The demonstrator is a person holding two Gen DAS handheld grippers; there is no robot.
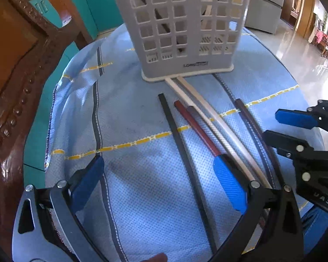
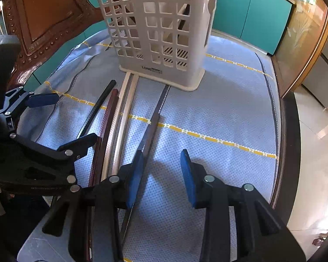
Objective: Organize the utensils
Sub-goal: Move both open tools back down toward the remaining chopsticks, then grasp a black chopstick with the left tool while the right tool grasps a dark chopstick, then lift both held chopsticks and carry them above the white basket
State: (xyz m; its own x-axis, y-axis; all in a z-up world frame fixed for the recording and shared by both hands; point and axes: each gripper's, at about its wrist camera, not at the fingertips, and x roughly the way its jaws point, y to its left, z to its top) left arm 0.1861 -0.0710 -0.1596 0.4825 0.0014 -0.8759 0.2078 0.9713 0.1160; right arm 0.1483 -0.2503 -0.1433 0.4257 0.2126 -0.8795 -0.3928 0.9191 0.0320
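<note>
Chopsticks lay in a loose row on the blue cloth (image 2: 218, 109) over the bench, tips toward the white slotted holder (image 2: 157, 32), which already held a few sticks. Left gripper (image 1: 161, 183) hung with jaws released, straddling the black chopstick (image 1: 181, 144). Right gripper (image 2: 161, 179) was also released, jaws beside the dark brown chopstick (image 2: 150, 131), likely the next pick.

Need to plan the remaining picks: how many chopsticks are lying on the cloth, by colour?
Black chopsticks: 1
Red chopsticks: 1
Dark brown chopsticks: 2
Cream chopsticks: 2
Total: 6
Those already in the holder are not counted; they cannot be told apart through the grid.
</note>
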